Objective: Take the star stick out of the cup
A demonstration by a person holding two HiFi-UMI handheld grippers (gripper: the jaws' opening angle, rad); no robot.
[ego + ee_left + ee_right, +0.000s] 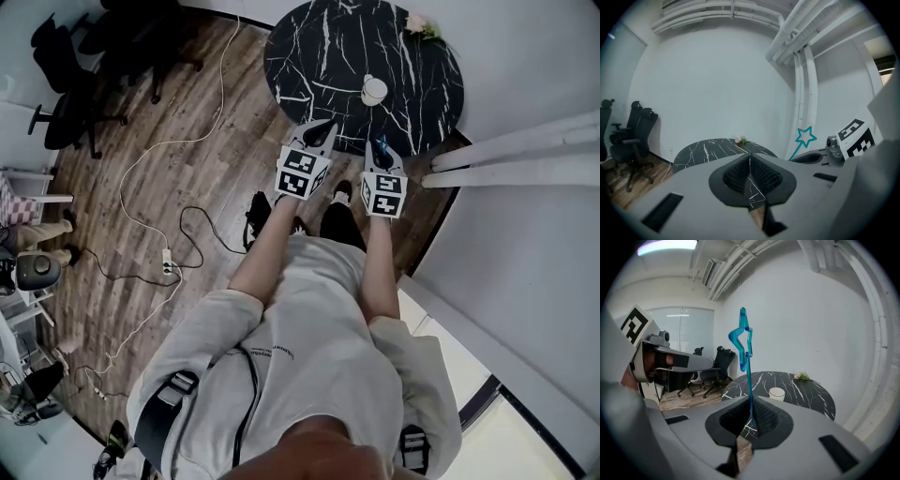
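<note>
The right gripper [751, 416] is clamped on the lower end of the star stick [749, 380]; the thin blue stem is pressed from both sides and rises almost upright from the jaws, with the star at the top, turned a little to the left. So the star stick is out of the cup [776, 393] and in the air in front of the person. The cup stands alone on the black marbled counter [806, 394], well apart from the gripper; its inside is not fully seen.

The left gripper [750, 171] has its jaws together with nothing between them; it hangs just beside the right one, and from its side the star shows as an open outline. A small bunch of flowers [802, 376] lies near the far edge of the counter.

As I judge it, the stick is very light and made of thin plastic. The stem is stiff enough to stand up, but it could bend or snap under a hard squeeze; it also looks smooth, so it may turn in the grip. The hold low on the stem seems sensible; the star is only an outline and looks more fragile, so it is better not to take it there.
</note>
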